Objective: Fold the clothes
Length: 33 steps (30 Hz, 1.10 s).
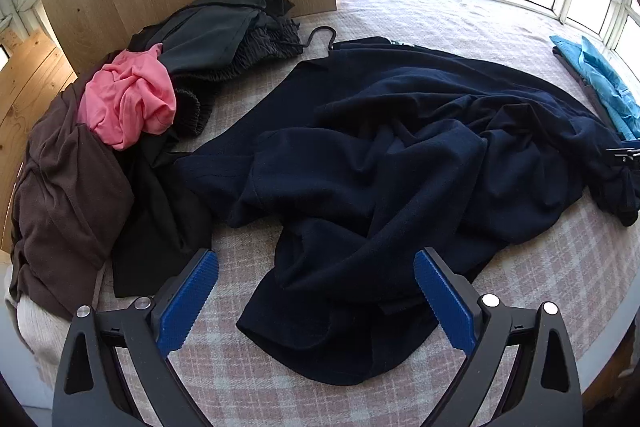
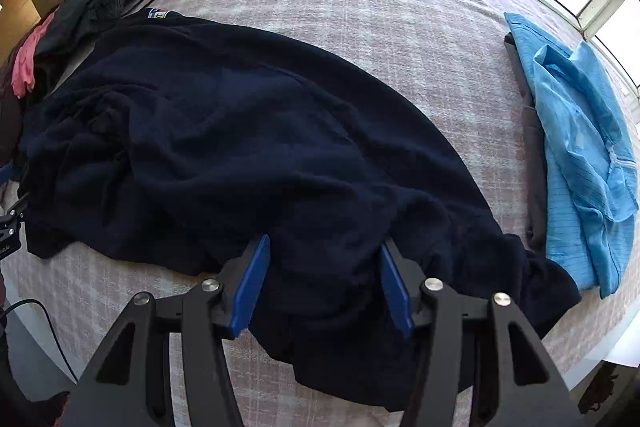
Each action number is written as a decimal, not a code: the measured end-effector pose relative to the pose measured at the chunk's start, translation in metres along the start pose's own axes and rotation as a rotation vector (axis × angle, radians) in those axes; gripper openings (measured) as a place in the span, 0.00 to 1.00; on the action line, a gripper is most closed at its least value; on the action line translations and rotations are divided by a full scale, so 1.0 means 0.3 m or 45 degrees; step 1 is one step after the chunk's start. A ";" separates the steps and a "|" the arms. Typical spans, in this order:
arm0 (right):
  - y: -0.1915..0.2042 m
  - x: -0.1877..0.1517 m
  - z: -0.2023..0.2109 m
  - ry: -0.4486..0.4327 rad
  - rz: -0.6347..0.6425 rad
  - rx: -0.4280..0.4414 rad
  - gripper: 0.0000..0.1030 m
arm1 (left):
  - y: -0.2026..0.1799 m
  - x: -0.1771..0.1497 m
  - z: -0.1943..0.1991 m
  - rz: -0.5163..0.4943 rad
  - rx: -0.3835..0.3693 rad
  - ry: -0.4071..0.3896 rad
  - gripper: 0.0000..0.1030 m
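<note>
- Navy fleece garment (image 1: pixel 380 155) lies crumpled and unfolded across the middle of the checked bed cover (image 1: pixel 460 23); I judge its folding barely begun.
- My left tool (image 1: pixel 316 291) hangs above its near hem, jaws wide apart, holding nothing.
- My right tool (image 2: pixel 325 283) has open jaws straddling a raised ridge of the fleece, not yet pinching.
- Blue shirt (image 2: pixel 580 147) lies roughly folded at the right; a pink and dark heap (image 1: pixel 128 95) waits at the left.

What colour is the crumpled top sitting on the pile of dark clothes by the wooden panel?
Pink. The crumpled top shows best in the left wrist view.
</note>
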State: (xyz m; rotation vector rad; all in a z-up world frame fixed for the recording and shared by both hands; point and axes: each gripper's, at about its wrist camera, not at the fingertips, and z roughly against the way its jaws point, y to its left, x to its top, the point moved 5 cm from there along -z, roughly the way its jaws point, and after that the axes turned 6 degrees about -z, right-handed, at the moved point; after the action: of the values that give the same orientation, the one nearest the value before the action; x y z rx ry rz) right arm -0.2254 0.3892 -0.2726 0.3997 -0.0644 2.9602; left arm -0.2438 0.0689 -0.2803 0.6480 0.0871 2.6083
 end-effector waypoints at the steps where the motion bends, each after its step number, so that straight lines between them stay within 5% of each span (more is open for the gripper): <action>1: 0.023 0.013 -0.018 -0.004 0.063 -0.001 0.52 | -0.021 0.011 -0.036 -0.015 0.036 0.027 0.88; 2: 0.047 0.020 -0.034 -0.021 0.146 -0.019 0.52 | -0.037 0.016 -0.064 -0.027 0.054 0.059 0.81; 4: 0.048 0.029 -0.033 -0.025 0.176 0.025 0.45 | -0.057 0.019 -0.093 0.003 0.020 0.105 0.45; 6: 0.027 0.039 -0.011 -0.019 0.135 0.119 0.25 | -0.064 0.027 -0.100 0.066 -0.038 0.129 0.34; 9: -0.050 0.062 0.083 -0.045 -0.053 0.341 0.15 | -0.030 0.039 -0.055 0.177 -0.067 0.108 0.10; 16: -0.198 0.125 0.540 -0.419 -0.315 0.613 0.04 | 0.195 0.100 0.268 0.402 -0.100 -0.137 0.08; 19: -0.242 0.161 0.777 -0.622 -0.325 0.589 0.03 | 0.299 0.130 0.454 0.423 -0.071 -0.274 0.08; 22: -0.270 0.187 0.879 -0.719 -0.269 0.357 0.04 | 0.380 0.169 0.609 0.395 -0.034 -0.379 0.08; 24: -0.268 0.198 0.872 -0.681 -0.213 0.250 0.26 | 0.401 0.180 0.684 0.323 0.015 -0.424 0.08; 25: -0.253 0.190 0.820 -0.599 -0.190 0.250 0.63 | 0.407 0.164 0.700 0.310 0.017 -0.417 0.08; 26: -0.234 0.172 0.757 -0.526 -0.176 0.238 0.84 | 0.413 0.146 0.715 0.299 0.017 -0.410 0.08; 28: -0.188 0.129 0.627 -0.455 -0.125 0.226 0.84 | 0.451 0.083 0.712 0.321 0.100 -0.381 0.08; 30: -0.116 0.119 0.494 -0.370 -0.082 0.225 0.84 | 0.538 -0.006 0.685 0.366 0.310 -0.316 0.08; 33: 0.039 0.144 0.315 -0.253 -0.019 0.294 0.84 | 0.615 -0.126 0.536 0.419 0.320 -0.105 0.07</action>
State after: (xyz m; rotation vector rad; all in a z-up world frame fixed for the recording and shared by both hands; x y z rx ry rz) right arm -0.2437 0.3781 -0.1703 0.7199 0.2592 2.9106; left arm -0.2158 -0.1206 -0.1235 0.9252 0.3113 2.9086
